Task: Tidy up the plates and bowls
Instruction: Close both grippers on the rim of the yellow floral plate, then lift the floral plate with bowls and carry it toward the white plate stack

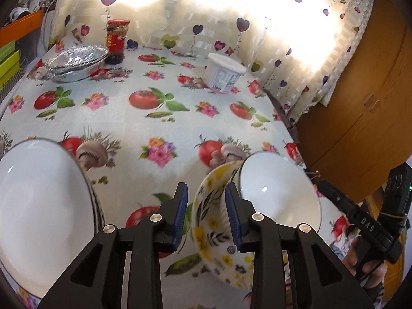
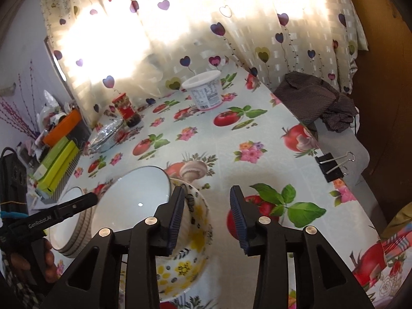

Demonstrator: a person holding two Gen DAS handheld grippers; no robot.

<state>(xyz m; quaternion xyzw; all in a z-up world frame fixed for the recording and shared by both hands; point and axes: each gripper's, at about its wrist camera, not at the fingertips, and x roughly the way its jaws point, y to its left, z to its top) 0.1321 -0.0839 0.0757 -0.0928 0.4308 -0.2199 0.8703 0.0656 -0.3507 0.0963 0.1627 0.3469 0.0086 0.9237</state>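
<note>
Sunlit curtains with heart prints fill the top of both views, and below them a glossy tablecloth (image 1: 154, 128) printed with tomatoes and flowers covers the table.

At the lower centre of the left wrist view, the left gripper (image 1: 206, 206) has its fingers apart, straddling the rim of the floral bowl (image 1: 211, 229), which stands tilted with one wall between the blue ribbed pads; whether the pads touch it I cannot tell. A plain white bowl (image 1: 280, 193) sits just to its right, touching or nearly so. At the lower left of that view is a white stack of plates or bowls (image 1: 43, 213) with a dark rim line.

In the right wrist view the right gripper (image 2: 208, 213) is also open, its left finger (image 2: 177, 213) right against the floral bowl's rim (image 2: 198, 211), while its right finger hangs over bare cloth.

The bowls look glazed and smooth (likely ceramic, so slippery and brittle). Since the floral bowl is tipped and not firmly pinched, it could slide out or rock over, knock the white bowl and chip. Closing on a thin curved rim might also let it pivot. The slick cloth would not stop a skid toward the table edge at the right.
</note>
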